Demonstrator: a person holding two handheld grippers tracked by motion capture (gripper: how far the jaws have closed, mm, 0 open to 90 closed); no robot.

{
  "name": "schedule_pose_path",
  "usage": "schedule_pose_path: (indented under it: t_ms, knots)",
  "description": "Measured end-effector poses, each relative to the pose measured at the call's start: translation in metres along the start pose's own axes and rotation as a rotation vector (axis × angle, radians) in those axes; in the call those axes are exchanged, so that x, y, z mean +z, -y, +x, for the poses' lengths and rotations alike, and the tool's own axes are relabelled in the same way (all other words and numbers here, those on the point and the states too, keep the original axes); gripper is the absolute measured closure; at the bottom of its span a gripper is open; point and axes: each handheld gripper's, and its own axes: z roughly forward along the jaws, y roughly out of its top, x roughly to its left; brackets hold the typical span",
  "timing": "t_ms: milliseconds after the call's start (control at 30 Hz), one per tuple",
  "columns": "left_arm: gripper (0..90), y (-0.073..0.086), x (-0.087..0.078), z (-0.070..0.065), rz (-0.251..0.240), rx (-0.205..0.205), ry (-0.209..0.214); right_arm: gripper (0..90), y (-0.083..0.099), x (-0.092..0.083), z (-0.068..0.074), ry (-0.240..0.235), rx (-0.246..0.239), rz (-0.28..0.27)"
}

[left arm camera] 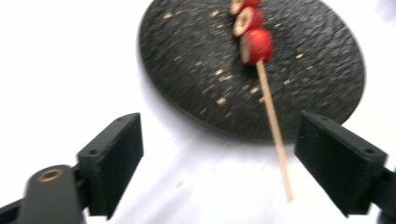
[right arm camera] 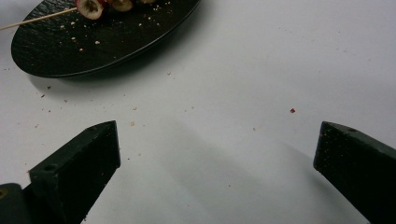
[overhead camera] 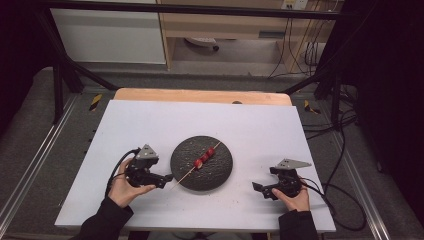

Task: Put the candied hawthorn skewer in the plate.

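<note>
Jaws of the left gripper [overhead camera: 167,178] stand wide and empty around the bare end of the skewer [left arm camera: 273,121], a light, thin, snappable stick lying mid-frame across the plate [overhead camera: 220,172], best pinched gently there.

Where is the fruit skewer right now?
The skewer lies across the dark round plate mid-table in the high view, its bare end poking over the plate's left rim toward the left gripper.
</note>
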Motion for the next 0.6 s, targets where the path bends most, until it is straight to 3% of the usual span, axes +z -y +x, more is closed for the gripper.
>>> schedule_pose_path:
  t_ms: [200,600]
  knots:
    - [5.4,0.021,-0.010,0.016,-0.032,-0.044,-0.046,0.9,0.000,0.001,0.000,0.001,0.001,0.002]
    - [5.6,0.069,-0.020,0.033,-0.081,-0.072,-0.056,0.6,0.002,0.002,0.001,0.007,-0.001,0.018]
